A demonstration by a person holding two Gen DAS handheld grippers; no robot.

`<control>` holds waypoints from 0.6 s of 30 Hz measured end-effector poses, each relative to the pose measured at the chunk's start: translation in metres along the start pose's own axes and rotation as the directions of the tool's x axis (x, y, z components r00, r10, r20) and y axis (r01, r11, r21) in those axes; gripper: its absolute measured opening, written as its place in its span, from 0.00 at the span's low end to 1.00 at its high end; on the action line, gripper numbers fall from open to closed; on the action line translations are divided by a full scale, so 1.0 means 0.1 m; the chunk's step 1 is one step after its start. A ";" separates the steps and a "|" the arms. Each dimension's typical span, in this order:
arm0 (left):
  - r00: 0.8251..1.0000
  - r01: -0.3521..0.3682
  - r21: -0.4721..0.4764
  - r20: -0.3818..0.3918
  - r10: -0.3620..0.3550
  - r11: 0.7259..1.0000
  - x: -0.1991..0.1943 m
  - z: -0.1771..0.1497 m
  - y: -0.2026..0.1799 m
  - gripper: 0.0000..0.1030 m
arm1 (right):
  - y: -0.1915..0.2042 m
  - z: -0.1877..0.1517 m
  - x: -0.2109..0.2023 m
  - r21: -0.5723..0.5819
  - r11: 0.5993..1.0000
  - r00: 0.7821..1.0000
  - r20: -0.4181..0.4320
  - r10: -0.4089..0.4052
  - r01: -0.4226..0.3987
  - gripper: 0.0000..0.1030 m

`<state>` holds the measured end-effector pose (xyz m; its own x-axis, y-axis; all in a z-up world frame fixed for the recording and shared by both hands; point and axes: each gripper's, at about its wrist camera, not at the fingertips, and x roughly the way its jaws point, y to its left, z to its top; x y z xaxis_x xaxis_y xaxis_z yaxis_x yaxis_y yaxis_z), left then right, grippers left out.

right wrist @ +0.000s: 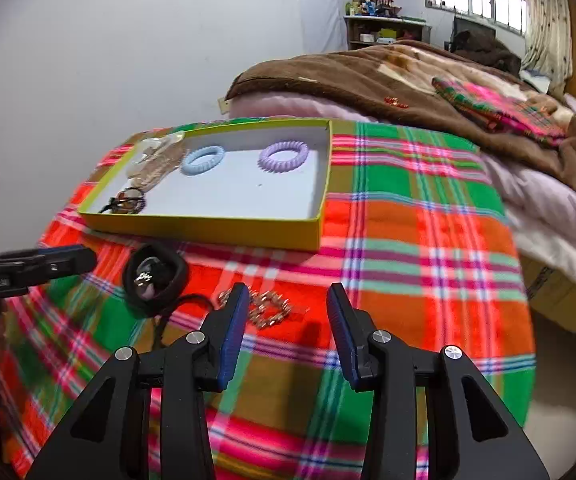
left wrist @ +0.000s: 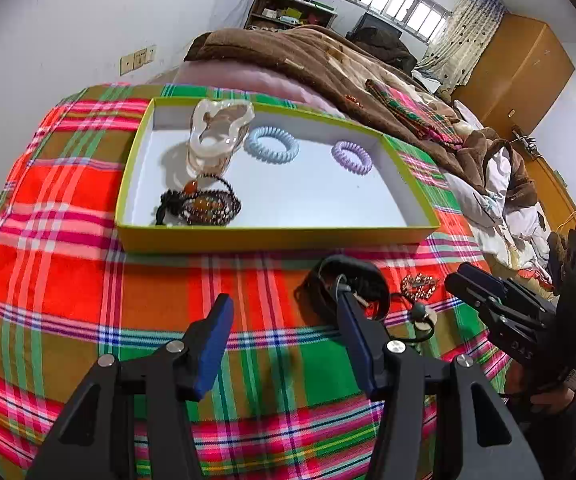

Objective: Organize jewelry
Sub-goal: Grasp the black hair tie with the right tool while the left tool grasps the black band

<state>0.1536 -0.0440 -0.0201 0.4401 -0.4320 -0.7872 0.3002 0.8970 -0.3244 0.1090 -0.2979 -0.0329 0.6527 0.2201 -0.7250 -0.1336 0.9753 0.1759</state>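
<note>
A yellow-green box lid (left wrist: 272,238) (right wrist: 208,226) lies on the plaid cloth. It holds a blue spiral hair tie (left wrist: 272,143) (right wrist: 202,160), a purple one (left wrist: 352,157) (right wrist: 284,157), a dark bead bracelet (left wrist: 204,206) (right wrist: 128,202) and a clear plastic bag (left wrist: 218,132). In front of it lie a black hair band (left wrist: 347,288) (right wrist: 156,280), a gold chain bracelet (left wrist: 419,284) (right wrist: 268,308) and a black cord pendant (left wrist: 421,316). My left gripper (left wrist: 284,304) is open, its right finger beside the black band. My right gripper (right wrist: 286,296) is open just above the gold bracelet.
The plaid cloth (right wrist: 407,240) covers the near end of a bed. A brown blanket (right wrist: 367,80) and a folded plaid cloth (right wrist: 499,108) lie behind. A wooden wardrobe (left wrist: 519,64) and a shelf (left wrist: 288,8) stand at the far wall.
</note>
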 end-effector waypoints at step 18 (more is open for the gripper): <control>0.999 0.005 -0.018 -0.035 -0.006 1.000 0.08 0.02 0.04 0.54 | 0.76 -0.24 0.23 -0.369 0.920 0.988 -0.120 0.097 -0.135 0.40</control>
<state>0.1600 -0.0444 -0.0261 0.4085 -0.4337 -0.8031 0.2870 0.8963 -0.3381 0.0958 -0.2189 -0.0520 0.5422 0.3144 -0.7792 -0.4862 0.8738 0.0142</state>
